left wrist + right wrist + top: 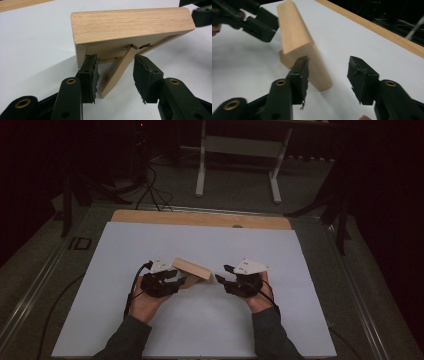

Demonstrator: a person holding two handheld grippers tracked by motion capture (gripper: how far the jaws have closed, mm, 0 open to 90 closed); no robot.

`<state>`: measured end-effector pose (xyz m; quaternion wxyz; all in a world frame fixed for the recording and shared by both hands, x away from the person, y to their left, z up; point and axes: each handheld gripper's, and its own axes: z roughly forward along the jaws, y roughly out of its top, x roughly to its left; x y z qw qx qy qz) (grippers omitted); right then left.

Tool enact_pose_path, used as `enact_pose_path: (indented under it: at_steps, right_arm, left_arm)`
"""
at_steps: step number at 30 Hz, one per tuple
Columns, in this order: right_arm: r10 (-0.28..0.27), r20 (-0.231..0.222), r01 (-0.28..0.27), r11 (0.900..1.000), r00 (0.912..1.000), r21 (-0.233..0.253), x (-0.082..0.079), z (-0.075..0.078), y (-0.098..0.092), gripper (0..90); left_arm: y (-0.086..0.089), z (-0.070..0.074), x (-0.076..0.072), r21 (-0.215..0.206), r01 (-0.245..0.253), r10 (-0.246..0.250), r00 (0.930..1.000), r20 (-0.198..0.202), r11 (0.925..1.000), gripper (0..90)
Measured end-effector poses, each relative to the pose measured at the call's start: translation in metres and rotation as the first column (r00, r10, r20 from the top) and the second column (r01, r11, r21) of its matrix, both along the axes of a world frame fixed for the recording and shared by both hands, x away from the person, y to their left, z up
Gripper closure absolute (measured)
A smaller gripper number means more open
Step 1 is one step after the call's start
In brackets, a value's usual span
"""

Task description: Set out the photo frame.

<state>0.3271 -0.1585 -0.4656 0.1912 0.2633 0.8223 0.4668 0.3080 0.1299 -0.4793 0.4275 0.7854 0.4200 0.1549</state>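
Wood, pale and grained, makes up the frame, which in the high view stands tilted on a white sheet near the middle of the table, between the two hands. On that view's left, the left gripper is at the frame's near-left end, held by the left hand; the right gripper sits just beside the frame's right end, held by the right hand, its jaws apart. A white stand is on the floor beyond the table. In the left gripper view, the frame leans with its back toward the camera, and its wooden strut slants down to the sheet. The left gripper is spread, one pad on each side of the strut, neither pressing it; the left pad lies close under the frame's lower edge. In the right gripper view, the frame is seen end-on, leaning. The right gripper is released, its left pad just in front of the frame's corner, its right pad well clear over the sheet. Farther off, the left gripper is at the frame's other end.
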Motion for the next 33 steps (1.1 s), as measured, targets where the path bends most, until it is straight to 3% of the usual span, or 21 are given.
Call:
enact_pose_path:
  at_steps: [7,13,18,26,33]
  right_arm:
    - [-0.1,-0.017,0.1,0.995,0.9948,0.008,0.006,-0.002,0.0,63.9]
    - [-0.099,-0.036,0.099,0.995,0.9945,0.017,0.009,-0.006,0.006,78.0]
    - [-0.107,-0.038,0.106,0.994,0.9936,-0.015,0.016,-0.01,0.014,85.9]
    - [-0.119,-0.063,0.117,0.992,0.9909,-0.039,0.028,-0.023,0.023,89.5]
    - [-0.117,-0.068,0.116,0.993,0.9908,-0.025,0.03,-0.022,0.023,89.6]
  left_arm:
    - [-0.001,-0.001,0.0,0.001,-0.003,0.003,1.0,-0.002,1.0,54.6]
    - [-0.001,-0.002,0.002,0.008,-0.009,0.009,1.0,-0.001,0.9999,54.6]
    - [0.001,-0.002,0.003,0.011,-0.014,0.013,0.9999,0.003,0.9999,55.0]
    - [-0.002,-0.004,0.004,0.032,-0.009,0.008,0.9998,0.015,0.9994,61.7]
    - [-0.003,-0.006,0.005,0.048,-0.033,0.031,0.9986,0.042,0.9983,72.4]
